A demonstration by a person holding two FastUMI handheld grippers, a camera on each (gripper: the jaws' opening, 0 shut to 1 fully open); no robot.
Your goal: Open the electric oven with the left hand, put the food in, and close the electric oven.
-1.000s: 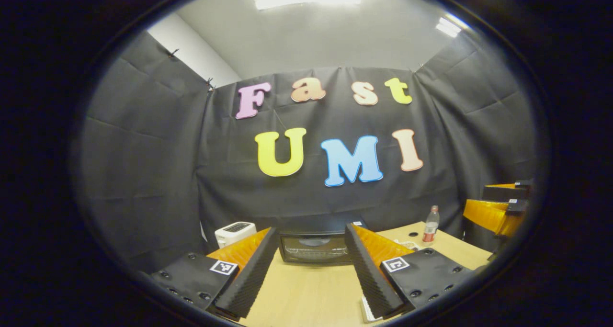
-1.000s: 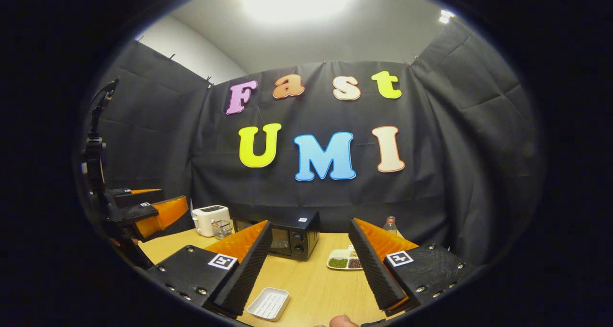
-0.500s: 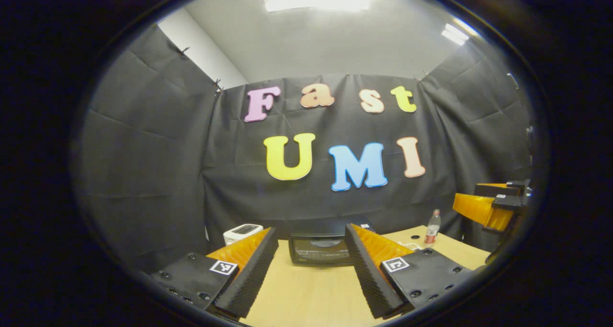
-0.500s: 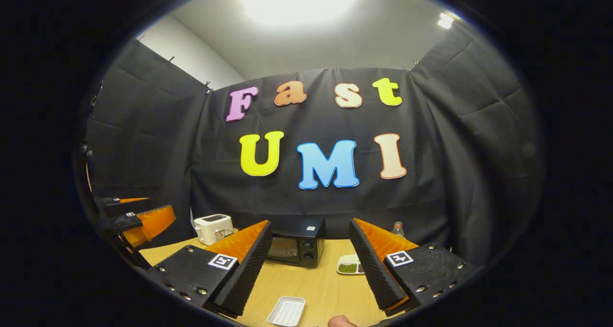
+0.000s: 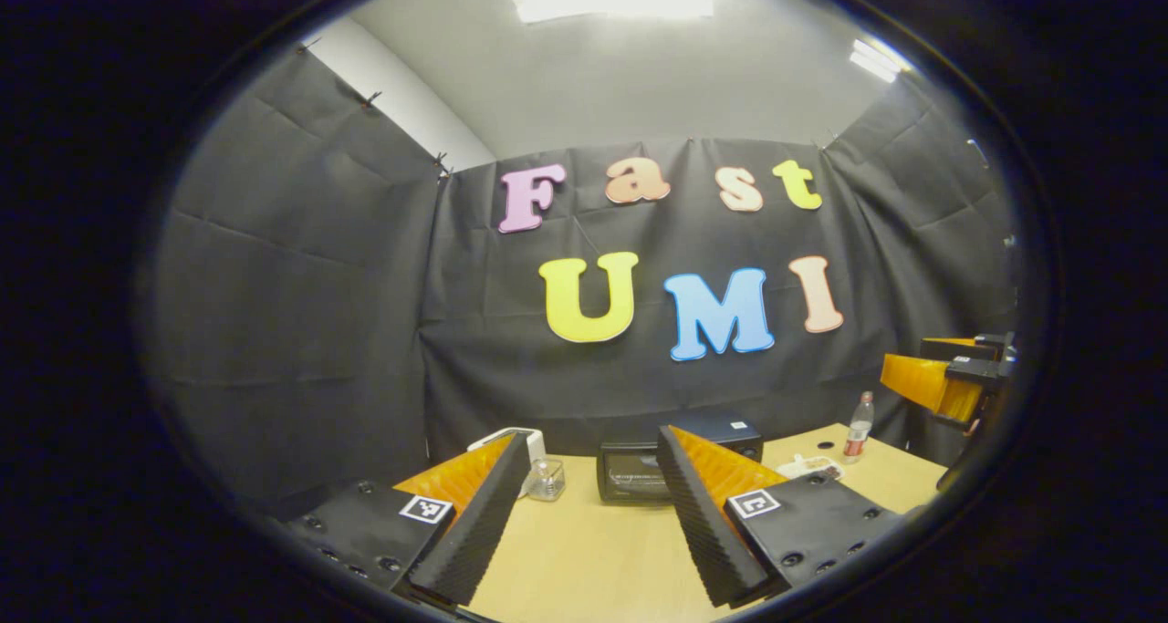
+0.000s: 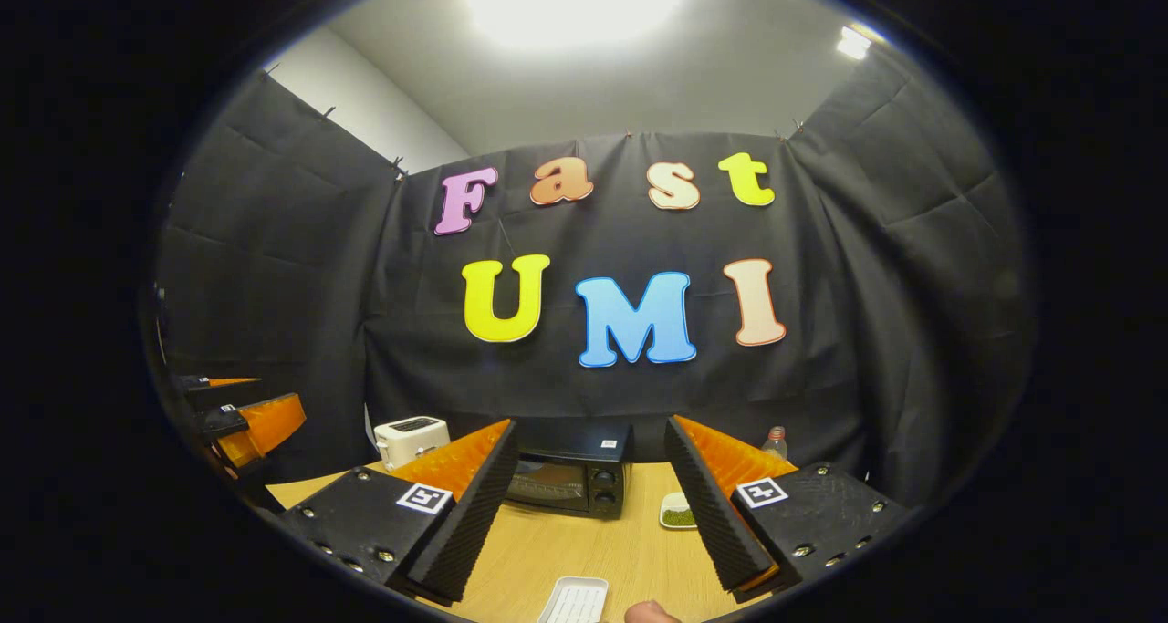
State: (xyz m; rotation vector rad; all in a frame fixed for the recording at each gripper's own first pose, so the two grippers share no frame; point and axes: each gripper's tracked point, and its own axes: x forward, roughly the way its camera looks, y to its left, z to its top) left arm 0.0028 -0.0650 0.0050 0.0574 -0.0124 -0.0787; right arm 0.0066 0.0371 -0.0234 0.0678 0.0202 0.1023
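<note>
In the left gripper view, the electric oven [image 5: 639,470] sits on the wooden table [image 5: 593,559] close to the black cloth wall. It is a small black box with a dark glass door on its front, and that door is closed. A small white tag sits on its top. Part of the oven is hidden behind the left gripper [image 5: 589,523], whose two fingers stand wide apart with nothing between them. One white toaster [image 5: 511,441] peeks out to the left of the oven, and one small clear glass container [image 5: 545,482] stands just beside the toaster. To the right of the oven lies one white dish [image 5: 806,466], its contents too small to tell, and one clear bottle [image 5: 855,427] with a red label stands beyond it. The right gripper [image 5: 944,381] shows at the far right edge, held above the table; I cannot tell its state from here.

In the right gripper view, the same oven [image 6: 570,477] sits mid-table, door shut, with two round knobs stacked on the right of its front. The right gripper [image 6: 589,513] is released, fingers spread and empty. There is one toaster [image 6: 412,439] left of the oven, one dish [image 6: 677,511] with green food to its right, one bottle [image 6: 774,442] partly hidden behind a finger, and one empty white ridged tray [image 6: 575,600] near the bottom edge. A fingertip [image 6: 650,612] of the person shows just beside that tray. The left gripper [image 6: 246,422] appears at the far left.
</note>
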